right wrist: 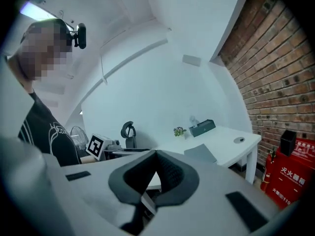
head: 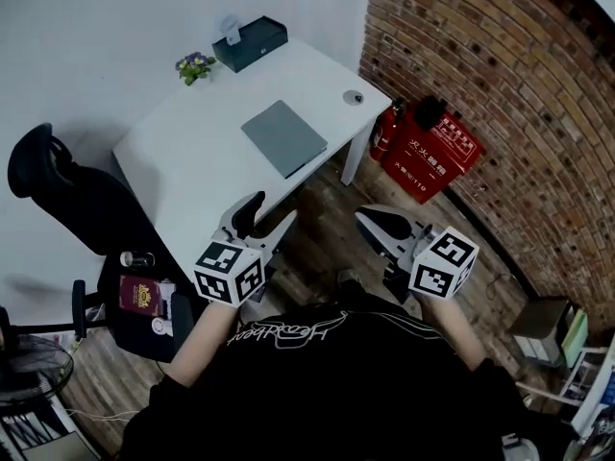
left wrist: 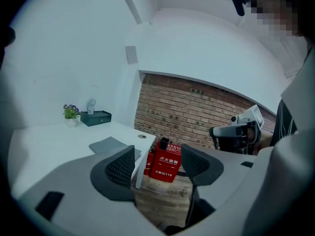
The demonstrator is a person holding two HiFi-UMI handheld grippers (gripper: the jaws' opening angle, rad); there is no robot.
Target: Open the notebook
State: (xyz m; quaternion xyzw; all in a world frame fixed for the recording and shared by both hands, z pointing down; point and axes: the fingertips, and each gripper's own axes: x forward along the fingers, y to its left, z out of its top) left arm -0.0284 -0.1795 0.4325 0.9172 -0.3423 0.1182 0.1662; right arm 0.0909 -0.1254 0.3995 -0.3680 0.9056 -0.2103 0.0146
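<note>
A closed grey notebook (head: 283, 137) lies flat near the middle of the white desk (head: 192, 161). Both grippers hover in front of the desk, short of its near edge and apart from the notebook. My left gripper (head: 269, 215) is open with nothing between its jaws; in its own view the notebook (left wrist: 109, 145) lies beyond the left pad (left wrist: 120, 168). My right gripper (head: 367, 219) is shut on nothing, over the wooden floor to the right. In the right gripper view the closed jaws (right wrist: 156, 157) meet, and the notebook (right wrist: 201, 153) lies further off on the desk.
A dark tissue box (head: 250, 43) and a small potted plant (head: 195, 65) stand at the desk's far edge. A cable hole (head: 354, 97) is near its right corner. A red fire-extinguisher box (head: 434, 152) stands by the brick wall (head: 500, 75). A black office chair (head: 58, 190) is at the left.
</note>
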